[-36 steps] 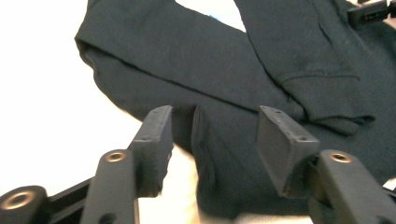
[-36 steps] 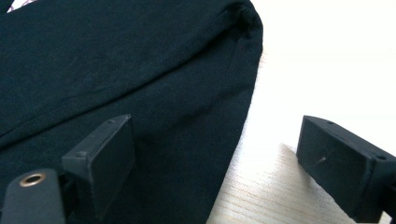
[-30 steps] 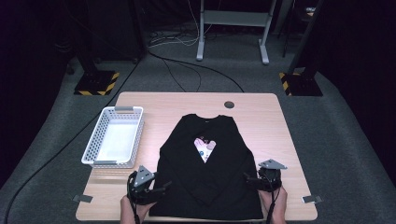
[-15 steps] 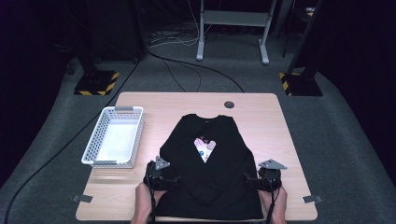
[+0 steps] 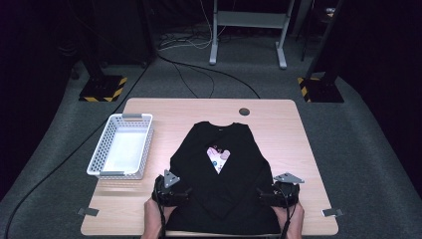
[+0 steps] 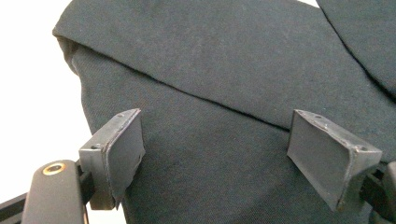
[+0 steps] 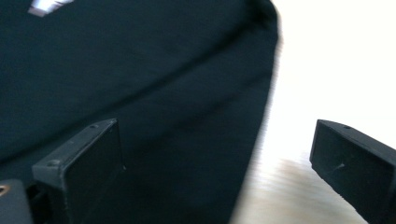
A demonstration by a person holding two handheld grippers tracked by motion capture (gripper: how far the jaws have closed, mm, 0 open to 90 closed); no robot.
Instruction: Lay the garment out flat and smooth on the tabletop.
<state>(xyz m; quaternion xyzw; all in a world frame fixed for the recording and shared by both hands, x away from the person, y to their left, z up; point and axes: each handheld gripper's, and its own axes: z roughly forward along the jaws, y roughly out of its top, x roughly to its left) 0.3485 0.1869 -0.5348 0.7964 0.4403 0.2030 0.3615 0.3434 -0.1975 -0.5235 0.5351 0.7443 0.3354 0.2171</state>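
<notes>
Garment: a black long-sleeved cloth top [image 5: 219, 191] with a pale heart-shaped print [image 5: 218, 158] on the chest lies flat on the light wooden worktop [image 5: 278, 119]; its collar points to the far edge, its hem lies at the near edge, roughly midway between the left and right edges; both sleeves are folded in across the body, their cuffs near the middle of the lower front.

Left gripper: the black two-jaw left gripper [image 5: 175, 191] sits at the garment's left hem side, close to the near edge; in the left gripper view its jaws stand wide apart over the dark cloth [image 6: 210, 154], released, clamping nothing; they have just been opening, with the fabric spread below and between them rather than pinched.

Right gripper: the black two-jaw right gripper [image 5: 271, 194] sits at the garment's right hem side, near the near edge; in the right gripper view one jaw hangs over the cloth [image 7: 140, 93] and the other over bare wood [image 7: 289, 186], so the garment's edge runs between them; the jaws have just been opening and hold nothing; that view is blurred, so whether a jaw brushes the fabric I cannot say.

Basket: a white plastic mesh basket [image 5: 107, 144] stands by the left edge, well apart from the garment.

Hole: a small round dark grommet [image 5: 244, 111] is set close to the far edge.
</notes>
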